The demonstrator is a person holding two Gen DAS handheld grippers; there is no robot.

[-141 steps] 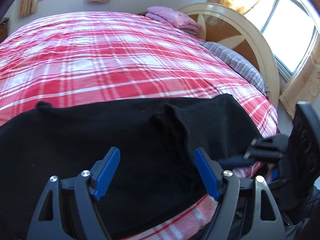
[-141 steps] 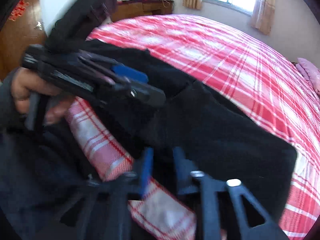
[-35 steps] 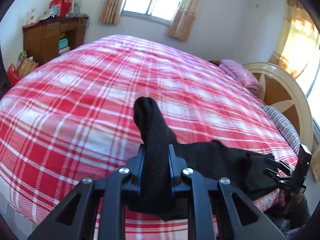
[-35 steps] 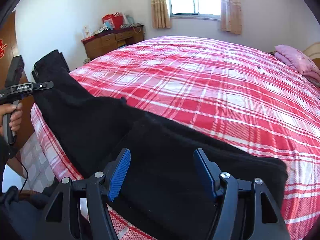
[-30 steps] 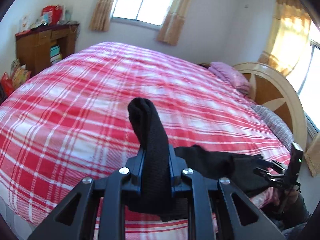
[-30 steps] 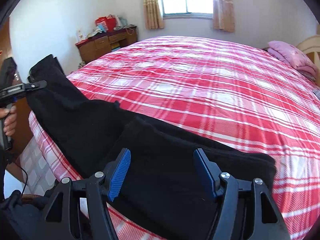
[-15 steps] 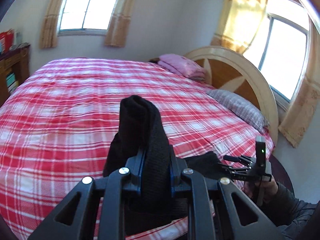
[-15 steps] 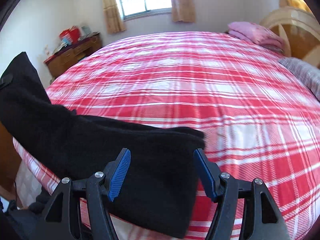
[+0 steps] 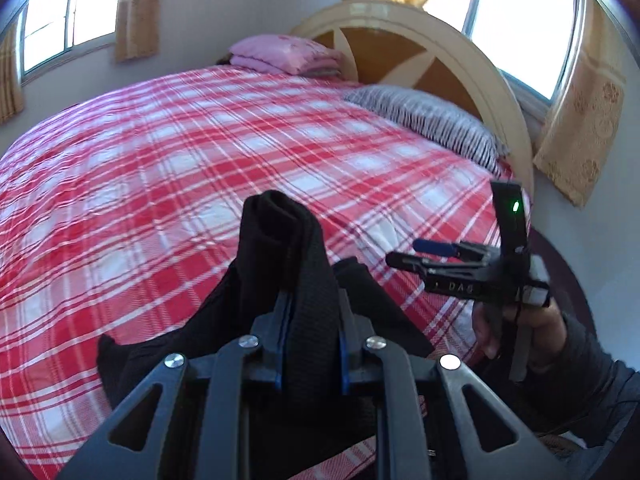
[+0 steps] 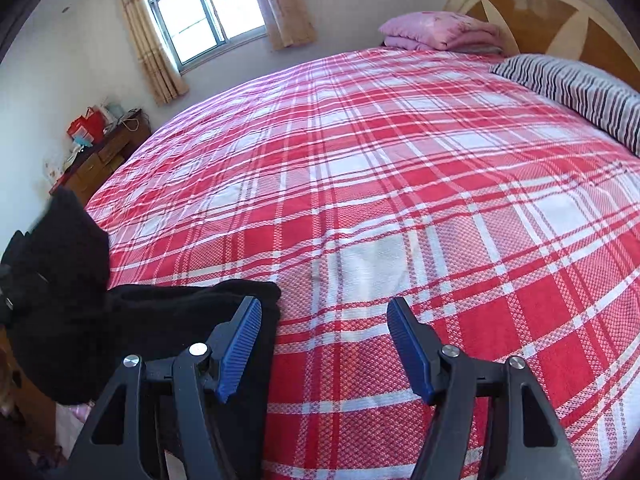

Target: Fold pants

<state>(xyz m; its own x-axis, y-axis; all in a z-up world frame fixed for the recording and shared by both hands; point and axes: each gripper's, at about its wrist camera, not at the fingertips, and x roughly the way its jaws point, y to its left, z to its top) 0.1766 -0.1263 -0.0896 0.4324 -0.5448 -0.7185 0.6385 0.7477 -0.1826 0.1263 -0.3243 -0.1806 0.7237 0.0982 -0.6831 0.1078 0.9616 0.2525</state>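
The black pants point(image 9: 288, 256) lie bunched at the near edge of the red plaid bed point(image 9: 168, 168). My left gripper point(image 9: 310, 336) is shut on a thick fold of the pants and holds it raised above the bed. In the right wrist view the pants point(image 10: 132, 320) show as a dark heap at the lower left, with the raised end at the far left. My right gripper point(image 10: 324, 340) is open and empty, its left finger beside the pants' edge, over the plaid cover. It also shows in the left wrist view point(image 9: 436, 256), held by a hand at the right.
A striped pillow point(image 10: 576, 88) and folded pink bedding point(image 10: 440, 34) lie by the round headboard point(image 9: 420, 52). A wooden dresser point(image 10: 100, 156) with red items stands by the far wall under a curtained window point(image 10: 208, 4).
My left gripper has carried the pants' end to the right, toward the right gripper. The pants are now bunched shorter. My right gripper has swung right, off the pants and over bare plaid.
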